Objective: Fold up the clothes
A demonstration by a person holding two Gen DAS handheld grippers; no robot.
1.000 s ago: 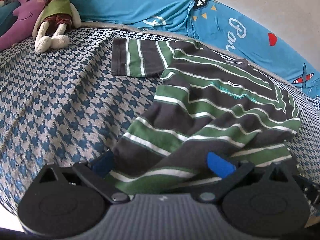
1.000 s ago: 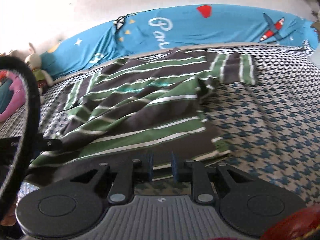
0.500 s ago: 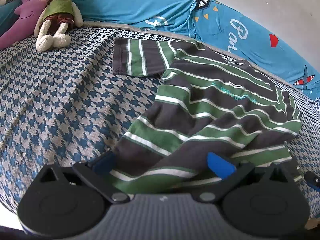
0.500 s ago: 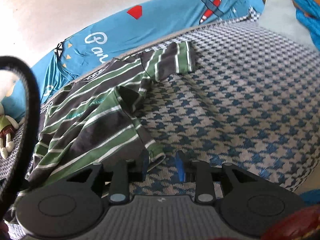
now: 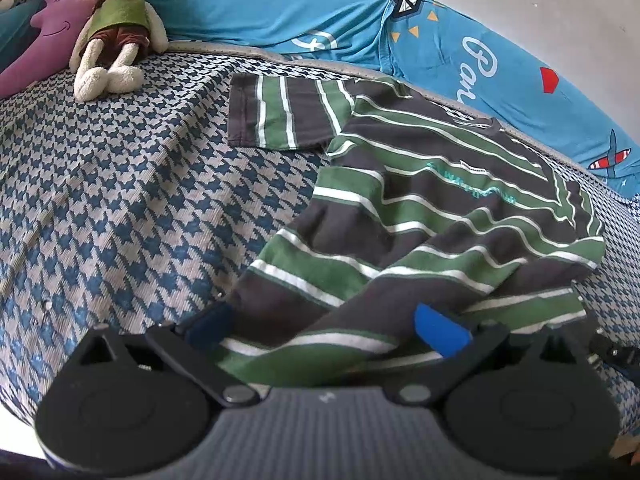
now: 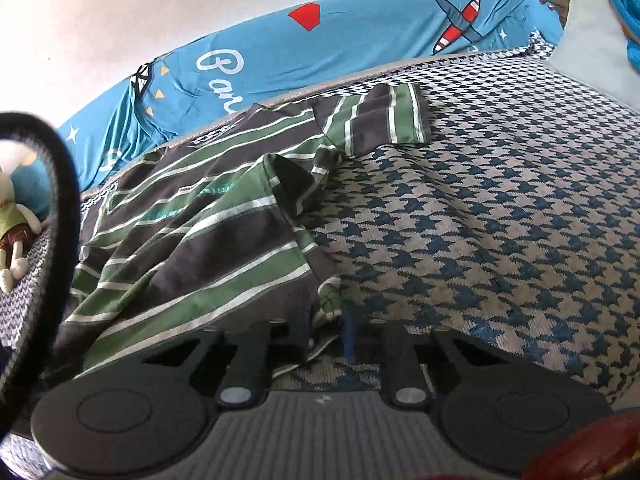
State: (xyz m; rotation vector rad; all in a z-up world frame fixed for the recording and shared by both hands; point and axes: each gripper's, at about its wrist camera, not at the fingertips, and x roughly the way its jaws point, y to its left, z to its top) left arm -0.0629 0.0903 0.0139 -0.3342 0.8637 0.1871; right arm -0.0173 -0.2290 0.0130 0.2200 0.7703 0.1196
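A dark grey T-shirt with green and white stripes (image 5: 420,220) lies rumpled on the bed, sleeves spread towards the far edge. My left gripper (image 5: 324,330) stands wide open at the near hem; the cloth lies loose between its blue pads (image 5: 440,336), which do not press it. In the right wrist view the same shirt (image 6: 224,232) fills the left half. My right gripper (image 6: 328,336) is at the shirt's near right hem corner, its jaws closing to a narrow gap with the corner of cloth pinched between them.
The bed has a blue-and-grey houndstooth cover (image 5: 120,200). A plush rabbit (image 5: 116,36) and a purple plush (image 5: 48,20) sit at the far left. Blue printed bedding (image 5: 320,16) runs along the wall. A black loop (image 6: 60,184) crosses the right view's left edge.
My right gripper shifted to the right along the hem to the shirt's corner, opened a little, then closed on that corner. The left gripper stayed where it was, still open.
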